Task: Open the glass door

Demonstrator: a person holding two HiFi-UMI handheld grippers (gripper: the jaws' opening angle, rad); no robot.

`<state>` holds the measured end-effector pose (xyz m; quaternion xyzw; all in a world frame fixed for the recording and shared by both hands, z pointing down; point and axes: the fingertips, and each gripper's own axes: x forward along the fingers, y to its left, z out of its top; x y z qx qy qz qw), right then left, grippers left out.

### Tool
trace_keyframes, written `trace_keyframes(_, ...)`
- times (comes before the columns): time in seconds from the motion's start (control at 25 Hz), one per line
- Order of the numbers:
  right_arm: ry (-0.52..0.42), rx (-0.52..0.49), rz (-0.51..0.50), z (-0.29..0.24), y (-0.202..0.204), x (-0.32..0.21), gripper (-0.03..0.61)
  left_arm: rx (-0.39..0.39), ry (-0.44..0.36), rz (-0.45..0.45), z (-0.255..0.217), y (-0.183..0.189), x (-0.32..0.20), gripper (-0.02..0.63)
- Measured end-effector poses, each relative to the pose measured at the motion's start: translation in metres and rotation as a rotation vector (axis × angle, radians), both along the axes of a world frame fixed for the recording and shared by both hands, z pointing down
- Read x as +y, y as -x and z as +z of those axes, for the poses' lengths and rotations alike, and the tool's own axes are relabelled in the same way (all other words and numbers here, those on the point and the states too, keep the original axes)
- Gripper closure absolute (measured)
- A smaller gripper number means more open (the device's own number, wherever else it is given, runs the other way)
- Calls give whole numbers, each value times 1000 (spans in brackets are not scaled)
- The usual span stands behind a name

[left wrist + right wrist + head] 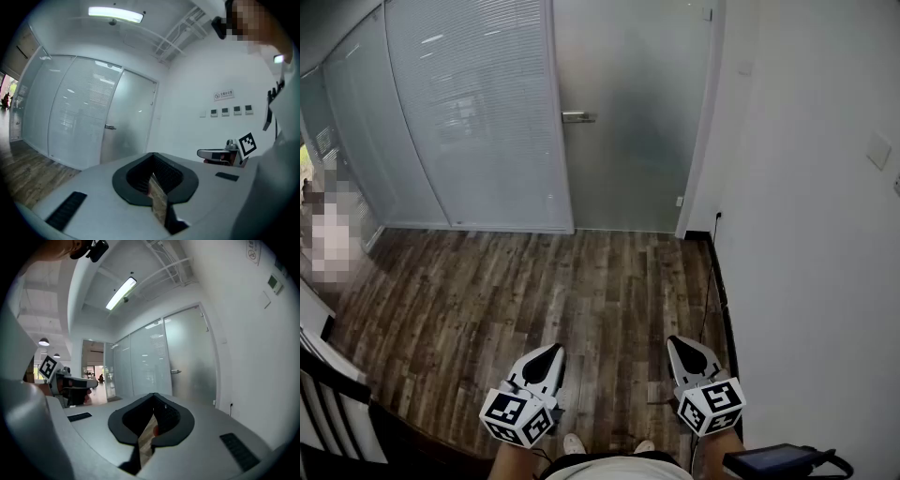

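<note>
The left claw point(549, 353) and right claw point(677, 344) hover near, low over the wooden floor point(534, 291), each with jaws together on nothing. Far ahead, the frosted glass door point(628, 141) stands closed, handle point(577, 117) at its left edge
</note>
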<state>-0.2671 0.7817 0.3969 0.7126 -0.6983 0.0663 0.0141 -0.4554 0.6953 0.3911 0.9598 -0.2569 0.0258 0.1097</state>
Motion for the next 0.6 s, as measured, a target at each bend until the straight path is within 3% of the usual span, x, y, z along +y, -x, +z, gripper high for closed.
trace_keyframes(0.6, -5, -64, -19, 19, -79, 32, 577, -50, -4, 7, 13, -80, 45, 614)
